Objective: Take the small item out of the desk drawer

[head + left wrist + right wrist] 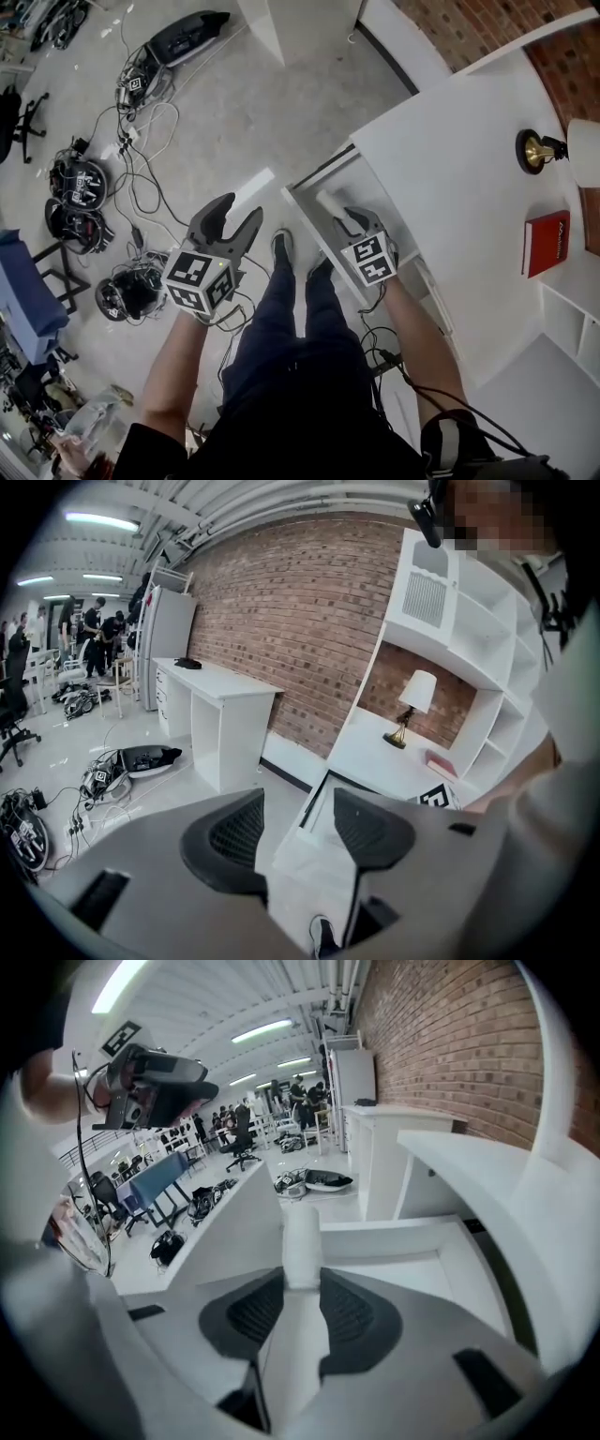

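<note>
The white desk's drawer (302, 190) stands pulled out. Inside it my right gripper (347, 217) is shut on a small white cylinder-like item (329, 201). In the right gripper view the item (302, 1239) is pinched between both dark pads and sticks out past the tips of the gripper (302, 1288), with the drawer's white walls (384, 1237) beyond. My left gripper (233, 218) hangs open and empty over the floor, left of the drawer. In its own view the left gripper (298, 819) looks toward the drawer (315, 810).
On the white desk top (450, 159) are a brass lamp (537, 150) and a red book (546, 243). White shelves (574, 323) stand at the right. Cables and gear (127, 141) lie over the floor at left. The person's shoes (282, 247) stand beside the drawer.
</note>
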Action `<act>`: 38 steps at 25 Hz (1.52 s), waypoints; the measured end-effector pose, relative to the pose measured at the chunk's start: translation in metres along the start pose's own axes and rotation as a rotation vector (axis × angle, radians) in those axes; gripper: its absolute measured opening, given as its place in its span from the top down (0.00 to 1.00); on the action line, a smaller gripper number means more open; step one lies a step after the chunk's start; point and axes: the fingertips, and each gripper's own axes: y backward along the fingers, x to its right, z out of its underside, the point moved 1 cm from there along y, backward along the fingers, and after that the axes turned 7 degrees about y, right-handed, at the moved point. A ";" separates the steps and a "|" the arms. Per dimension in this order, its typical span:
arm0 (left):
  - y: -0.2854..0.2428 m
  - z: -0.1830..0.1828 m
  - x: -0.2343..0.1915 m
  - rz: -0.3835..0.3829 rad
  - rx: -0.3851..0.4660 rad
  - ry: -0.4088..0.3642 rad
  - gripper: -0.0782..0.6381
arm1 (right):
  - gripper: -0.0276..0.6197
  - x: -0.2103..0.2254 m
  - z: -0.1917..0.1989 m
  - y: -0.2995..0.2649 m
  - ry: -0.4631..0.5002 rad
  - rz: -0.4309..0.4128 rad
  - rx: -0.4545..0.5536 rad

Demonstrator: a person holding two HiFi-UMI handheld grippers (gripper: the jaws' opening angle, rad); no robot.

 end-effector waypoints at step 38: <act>0.065 -0.202 0.215 0.167 0.359 -0.258 0.57 | 0.78 0.106 -0.104 0.417 -0.203 0.624 0.604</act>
